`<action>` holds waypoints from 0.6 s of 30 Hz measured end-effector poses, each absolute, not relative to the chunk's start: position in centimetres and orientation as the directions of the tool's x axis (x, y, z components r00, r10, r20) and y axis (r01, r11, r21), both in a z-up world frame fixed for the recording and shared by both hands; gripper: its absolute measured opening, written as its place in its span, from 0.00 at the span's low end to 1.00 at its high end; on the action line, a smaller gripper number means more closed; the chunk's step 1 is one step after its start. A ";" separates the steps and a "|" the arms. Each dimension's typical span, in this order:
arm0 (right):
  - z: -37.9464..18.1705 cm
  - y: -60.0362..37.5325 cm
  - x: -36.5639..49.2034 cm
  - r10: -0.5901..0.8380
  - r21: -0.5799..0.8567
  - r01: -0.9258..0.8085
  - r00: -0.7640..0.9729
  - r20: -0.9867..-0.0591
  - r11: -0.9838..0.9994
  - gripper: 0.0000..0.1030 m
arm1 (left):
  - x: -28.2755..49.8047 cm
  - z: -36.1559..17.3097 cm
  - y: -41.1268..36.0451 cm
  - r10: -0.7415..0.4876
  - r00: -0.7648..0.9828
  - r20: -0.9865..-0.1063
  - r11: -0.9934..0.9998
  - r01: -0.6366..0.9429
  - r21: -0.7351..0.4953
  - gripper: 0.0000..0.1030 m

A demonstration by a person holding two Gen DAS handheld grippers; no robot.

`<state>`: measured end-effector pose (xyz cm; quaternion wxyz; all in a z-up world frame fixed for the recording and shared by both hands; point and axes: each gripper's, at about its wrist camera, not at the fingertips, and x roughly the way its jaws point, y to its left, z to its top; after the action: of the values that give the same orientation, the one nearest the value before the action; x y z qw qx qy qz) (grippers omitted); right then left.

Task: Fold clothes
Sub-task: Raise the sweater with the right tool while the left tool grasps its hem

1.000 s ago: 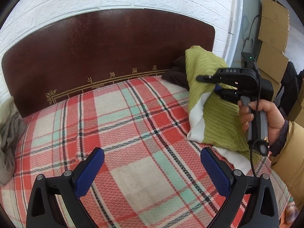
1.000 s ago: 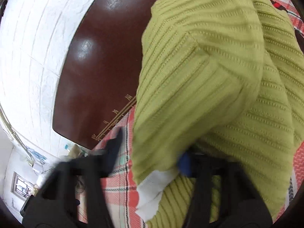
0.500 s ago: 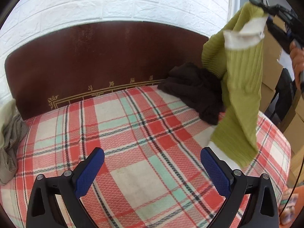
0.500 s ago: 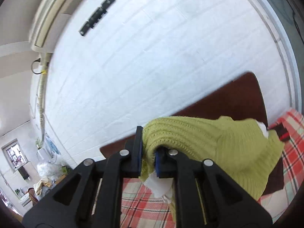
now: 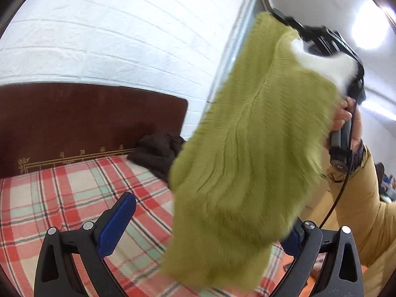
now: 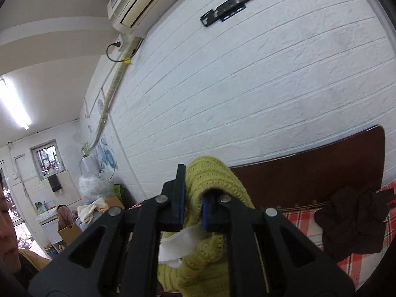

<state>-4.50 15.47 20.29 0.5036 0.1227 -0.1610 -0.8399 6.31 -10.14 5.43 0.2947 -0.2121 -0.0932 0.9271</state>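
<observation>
We see the right hand-held gripper (image 6: 193, 205) pinching a fold of the green knit sweater (image 5: 247, 153), which hangs in the air above the plaid bed (image 5: 61, 198); its lower part drapes between the widely spread fingers of the left hand-held gripper (image 5: 205, 227), whose blue pads (image 5: 116, 225) do not press it; a dark garment (image 5: 158, 153) lies by the headboard (image 5: 86, 116).
</observation>
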 end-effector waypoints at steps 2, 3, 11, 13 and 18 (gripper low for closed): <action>19.5 14.1 -3.3 -0.903 0.402 0.819 -0.425 -0.057 -0.410 0.12 | 7.9 4.7 -10.0 0.578 -0.737 -0.349 -0.816 -0.515 -0.262 1.00; 19.1 13.5 -2.7 -0.909 0.409 0.820 -0.413 -0.062 -0.400 0.12 | 8.6 4.2 -10.3 0.561 -0.746 -0.358 -0.827 -0.501 -0.253 1.00; 17.2 10.2 1.7 -0.934 0.431 0.833 -0.347 -0.085 -0.348 0.12 | 11.8 2.1 -15.0 0.514 -0.764 -0.391 -0.855 -0.414 -0.313 0.27; 17.2 10.0 2.5 -0.929 0.428 0.829 -0.358 -0.091 -0.361 0.12 | 12.8 2.9 -16.2 0.497 -0.780 -0.381 -0.864 -0.403 -0.303 0.20; 18.3 10.4 5.0 -0.924 0.393 0.839 -0.372 -0.088 -0.375 0.12 | 15.7 8.1 -17.8 0.490 -0.821 -0.293 -0.869 -0.434 -0.239 0.15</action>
<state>5.00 10.40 18.30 0.5404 0.1485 -0.1427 -0.8158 15.72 -17.78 8.07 0.2431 -0.1748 -0.0808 0.9507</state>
